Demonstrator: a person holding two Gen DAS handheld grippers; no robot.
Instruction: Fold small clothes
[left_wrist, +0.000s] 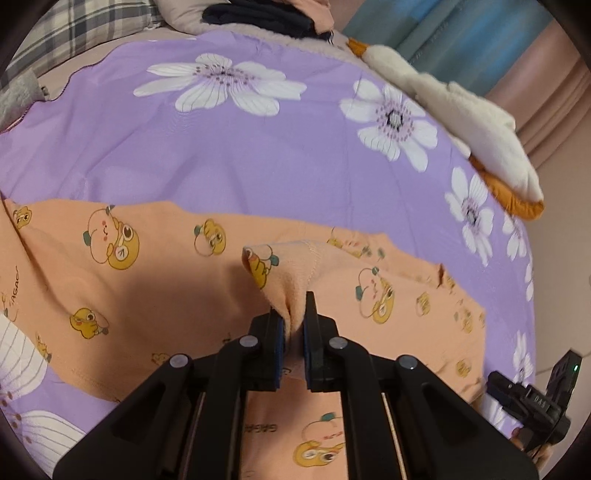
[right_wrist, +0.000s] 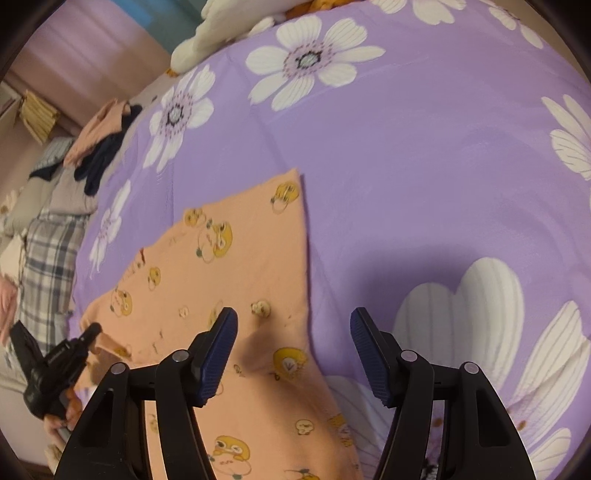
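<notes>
while the left gripper (left_wrist: 293, 325) pinches a bunched fold of the orange garment (left_wrist: 155, 273), the right gripper (right_wrist: 293, 332) gapes empty, the garment's straight edge lying between its jaws.

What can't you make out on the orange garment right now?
- Left wrist view: the fabric pinched by the left gripper is hidden behind its pads.
- Both views: the orange garment runs off the frame edges, so its type is unclear.
- Right wrist view: prints are blurred.
</notes>
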